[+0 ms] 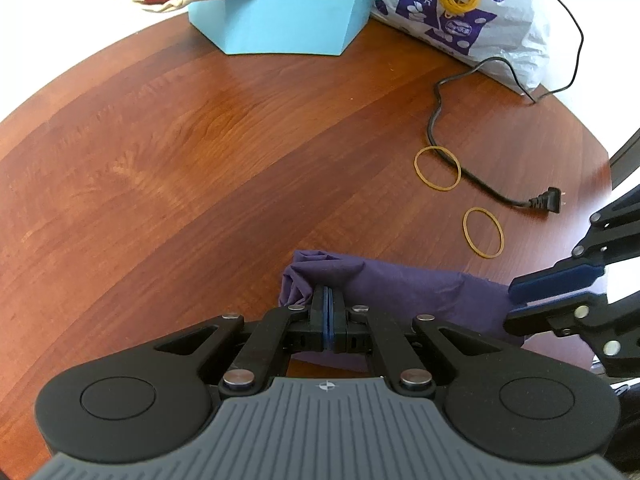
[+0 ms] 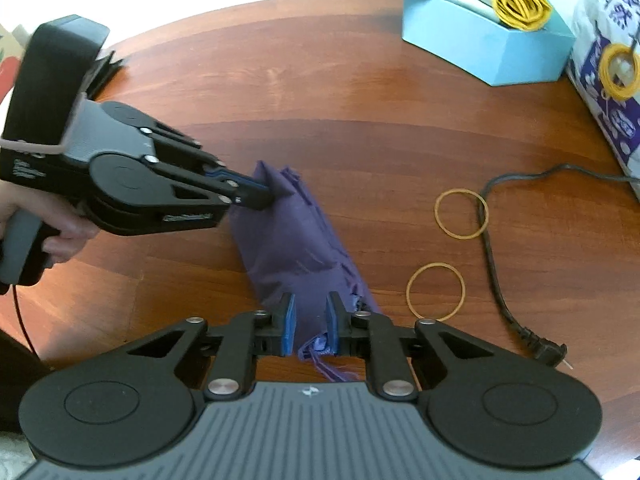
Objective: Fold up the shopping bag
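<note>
The crumpled purple fabric shopping bag (image 2: 298, 240) lies already rolled into a compact bundle on the round wooden table (image 2: 360, 100), left gripper (image 1: 328, 300) pinching one end, right gripper (image 2: 311, 322) narrowly parted around the other, apparently awaiting binding.

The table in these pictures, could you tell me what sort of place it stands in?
Probably a home: a round wooden table with a blue box of rolled cloth bags, a snack bag, loose rubber bands and a power cord.
</note>
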`<action>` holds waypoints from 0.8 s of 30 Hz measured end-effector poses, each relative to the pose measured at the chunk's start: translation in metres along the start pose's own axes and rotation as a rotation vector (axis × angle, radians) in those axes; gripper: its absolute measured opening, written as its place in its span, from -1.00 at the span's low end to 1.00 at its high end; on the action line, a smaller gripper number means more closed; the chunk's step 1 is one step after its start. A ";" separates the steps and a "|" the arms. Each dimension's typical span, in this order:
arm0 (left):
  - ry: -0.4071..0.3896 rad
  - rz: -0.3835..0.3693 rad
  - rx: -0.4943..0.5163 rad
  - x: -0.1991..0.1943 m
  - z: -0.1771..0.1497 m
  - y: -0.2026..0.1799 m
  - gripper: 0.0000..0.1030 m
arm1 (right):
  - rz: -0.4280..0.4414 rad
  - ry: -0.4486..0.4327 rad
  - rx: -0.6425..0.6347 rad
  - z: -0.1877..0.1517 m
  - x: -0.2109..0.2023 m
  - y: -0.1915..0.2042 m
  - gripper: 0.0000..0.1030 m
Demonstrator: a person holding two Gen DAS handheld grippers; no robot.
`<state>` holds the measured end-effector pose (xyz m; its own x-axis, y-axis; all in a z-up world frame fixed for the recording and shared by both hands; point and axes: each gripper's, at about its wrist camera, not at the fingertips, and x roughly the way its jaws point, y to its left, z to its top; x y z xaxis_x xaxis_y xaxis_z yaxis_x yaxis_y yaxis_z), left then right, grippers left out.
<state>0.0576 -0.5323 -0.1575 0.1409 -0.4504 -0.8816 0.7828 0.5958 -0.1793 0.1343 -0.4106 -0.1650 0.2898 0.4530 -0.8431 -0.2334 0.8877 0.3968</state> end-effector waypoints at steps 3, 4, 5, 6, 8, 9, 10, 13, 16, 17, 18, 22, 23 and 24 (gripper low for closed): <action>0.036 -0.028 -0.032 0.003 0.007 0.006 -0.96 | -0.018 0.024 -0.025 -0.001 0.007 0.004 -0.64; 0.044 -0.035 -0.042 0.003 0.009 0.007 -0.96 | -0.025 0.029 -0.037 -0.002 0.009 0.005 -0.64; 0.051 -0.044 -0.052 0.004 0.010 0.010 -0.96 | -0.030 0.032 -0.045 -0.003 0.011 0.006 -0.64; 0.058 -0.053 -0.063 0.005 0.012 0.012 -0.96 | -0.033 0.034 -0.051 -0.004 0.012 0.007 -0.64; 0.069 -0.074 -0.085 0.007 0.014 0.017 -0.96 | -0.032 0.039 -0.060 -0.005 0.013 0.006 -0.64; 0.071 -0.079 -0.091 0.007 0.015 0.018 -0.96 | -0.031 0.041 -0.063 -0.006 0.014 0.005 -0.64; 0.069 -0.083 -0.097 0.007 0.014 0.019 -0.96 | -0.029 0.045 -0.069 -0.006 0.014 0.005 -0.64; 0.063 -0.091 -0.112 0.008 0.013 0.021 -0.96 | -0.021 0.057 -0.088 -0.005 0.016 0.004 -0.64; 0.057 -0.113 -0.147 0.009 0.012 0.026 -0.95 | -0.003 0.058 -0.084 -0.006 0.019 0.000 -0.65; 0.058 -0.120 -0.157 0.010 0.012 0.028 -0.95 | 0.003 0.058 -0.080 -0.006 0.019 -0.001 -0.65; 0.055 -0.129 -0.166 0.009 0.011 0.029 -0.96 | 0.009 0.056 -0.074 -0.007 0.018 -0.003 -0.65; 0.026 -0.110 -0.146 -0.001 0.010 0.024 -0.96 | 0.015 0.054 -0.068 -0.007 0.018 -0.004 -0.65; 0.013 -0.097 -0.139 -0.005 0.011 0.021 -0.93 | 0.016 0.052 -0.066 -0.008 0.018 -0.004 -0.65; -0.005 -0.078 -0.124 -0.009 0.012 0.017 -0.90 | 0.017 0.050 -0.064 -0.009 0.018 -0.004 -0.65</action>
<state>0.0769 -0.5255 -0.1472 0.0860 -0.5016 -0.8608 0.7105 0.6366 -0.3000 0.1323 -0.4068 -0.1845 0.2394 0.4619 -0.8540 -0.2969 0.8723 0.3886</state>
